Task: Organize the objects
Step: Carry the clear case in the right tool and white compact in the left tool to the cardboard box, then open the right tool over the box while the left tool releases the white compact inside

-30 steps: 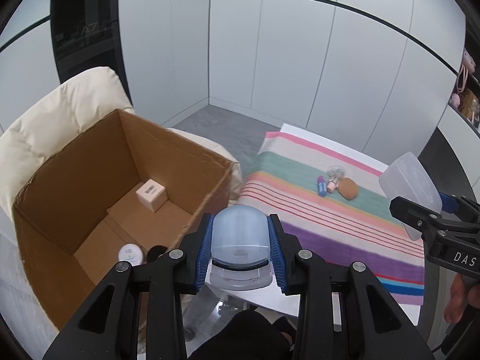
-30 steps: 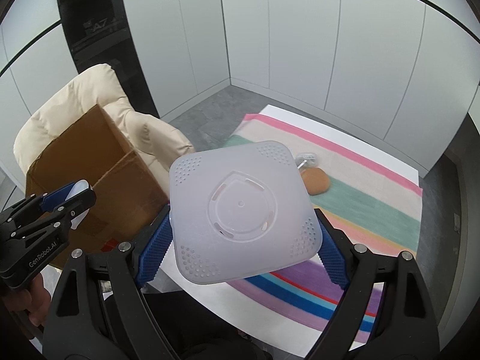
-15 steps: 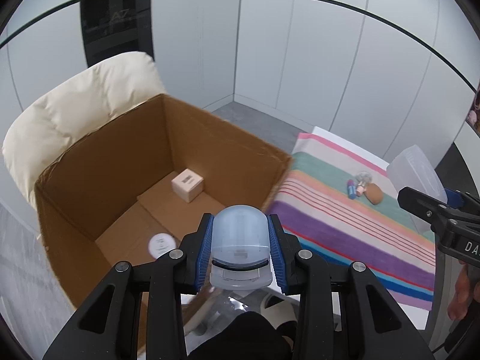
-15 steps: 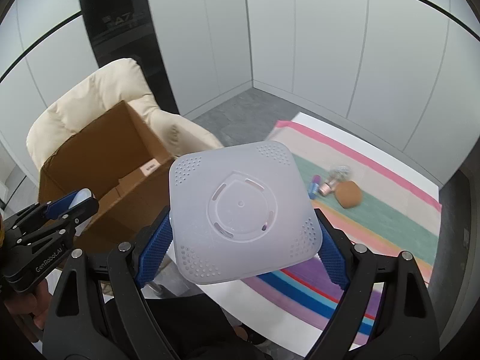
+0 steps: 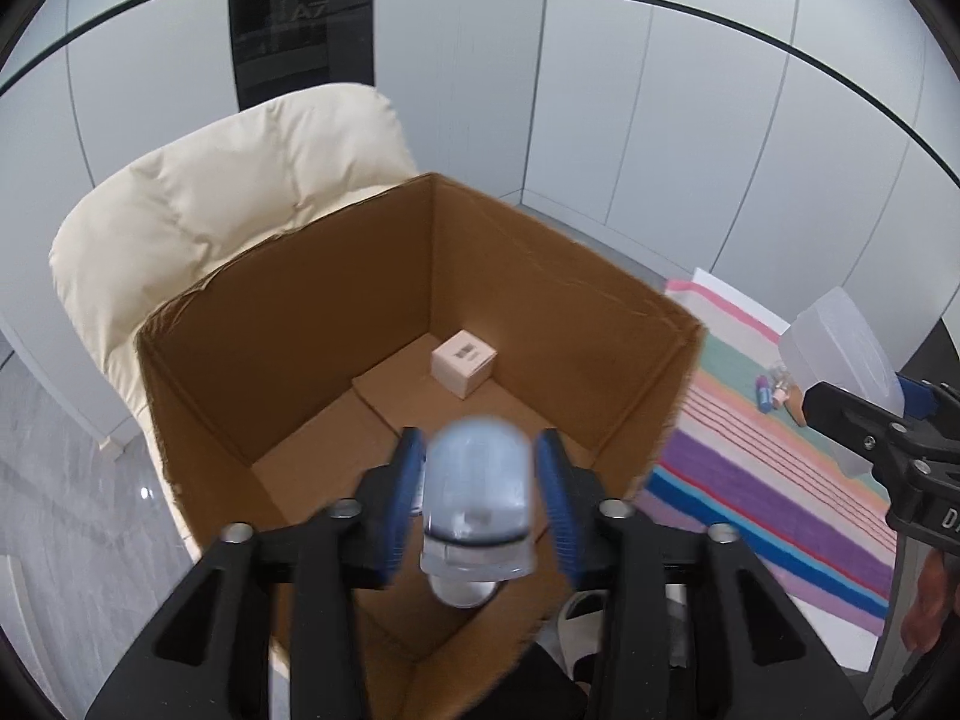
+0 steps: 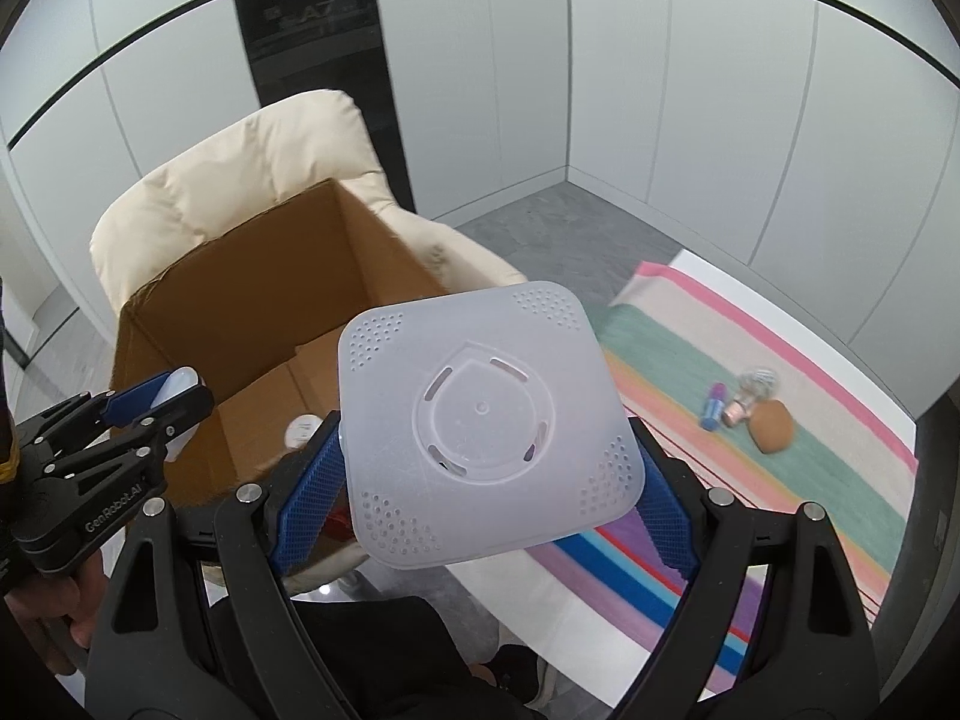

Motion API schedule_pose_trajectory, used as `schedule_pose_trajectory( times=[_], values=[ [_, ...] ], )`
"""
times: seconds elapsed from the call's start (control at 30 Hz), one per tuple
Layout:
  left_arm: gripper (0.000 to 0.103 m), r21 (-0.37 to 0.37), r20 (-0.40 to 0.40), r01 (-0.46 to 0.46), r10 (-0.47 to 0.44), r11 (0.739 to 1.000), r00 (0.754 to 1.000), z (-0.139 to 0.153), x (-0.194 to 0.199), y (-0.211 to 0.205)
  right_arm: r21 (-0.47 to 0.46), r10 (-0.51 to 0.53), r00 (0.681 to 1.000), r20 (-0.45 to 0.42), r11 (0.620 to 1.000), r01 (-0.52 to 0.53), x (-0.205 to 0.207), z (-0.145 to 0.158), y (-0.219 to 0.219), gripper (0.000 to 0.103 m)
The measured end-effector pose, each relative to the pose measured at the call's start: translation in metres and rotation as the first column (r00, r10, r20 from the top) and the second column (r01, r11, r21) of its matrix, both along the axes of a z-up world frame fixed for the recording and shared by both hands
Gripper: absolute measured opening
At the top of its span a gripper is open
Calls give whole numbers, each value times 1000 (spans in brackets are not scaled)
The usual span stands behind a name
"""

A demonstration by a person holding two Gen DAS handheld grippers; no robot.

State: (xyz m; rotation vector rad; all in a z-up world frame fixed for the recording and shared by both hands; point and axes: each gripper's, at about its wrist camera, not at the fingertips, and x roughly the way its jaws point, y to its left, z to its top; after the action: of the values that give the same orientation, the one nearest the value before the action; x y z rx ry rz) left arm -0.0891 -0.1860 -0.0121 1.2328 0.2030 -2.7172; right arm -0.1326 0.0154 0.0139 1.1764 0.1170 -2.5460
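Left view only: a pink carton [image 5: 464, 362] is seen on the cardboard box [image 5: 300, 324] floor, beyond the jaws.
Right view only: one white round jar [image 6: 302, 429] is seen inside the box.
Left gripper [image 5: 483, 504]: jaws just opened; the blurred pale-blue capped container [image 5: 478, 495] sits between them, gaps visible.
Right gripper [image 6: 480, 480]: one perforated white square lid [image 6: 483, 420] is clamped wide.
Cloth [image 6: 810, 420]: three small items.
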Motion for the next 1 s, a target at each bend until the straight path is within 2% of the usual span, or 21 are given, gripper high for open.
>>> schedule_pose_trajectory(
  times=[0.03, 0.13, 0.23, 0.3, 0.43, 0.77, 1.0],
  values=[
    [78, 0, 1, -8, 8, 1000, 1000, 0, 1, -3, 3, 7, 1000, -2, 1000, -7, 0, 0, -4, 89],
    [102, -31, -65, -81, 79, 996, 995, 9, 15, -16, 13, 32, 999, -9, 999, -32, 0, 0, -18, 89],
    [103, -48, -104, -102, 97, 994, 990, 19, 26, -24, 16, 50, 999, -10, 999, -50, -1, 0, -31, 89],
    [103, -34, -113, -109, 104, 993, 988, 23, 34, -33, 14, 60, 998, -12, 998, -60, -1, 0, -39, 89],
    [103, -20, -107, -144, 141, 989, 984, 23, 45, -51, 11, 86, 996, -16, 996, -86, 0, 2, -55, 89],
    [103, -59, -116, -210, 202, 976, 972, 23, 74, -91, 1, 155, 988, -7, 988, -155, 0, 3, -105, 89],
    [103, -57, -109, -261, 254, 964, 961, 22, 92, -118, 21, 194, 981, -22, 981, -194, 6, 5, -142, 90]
  ],
)
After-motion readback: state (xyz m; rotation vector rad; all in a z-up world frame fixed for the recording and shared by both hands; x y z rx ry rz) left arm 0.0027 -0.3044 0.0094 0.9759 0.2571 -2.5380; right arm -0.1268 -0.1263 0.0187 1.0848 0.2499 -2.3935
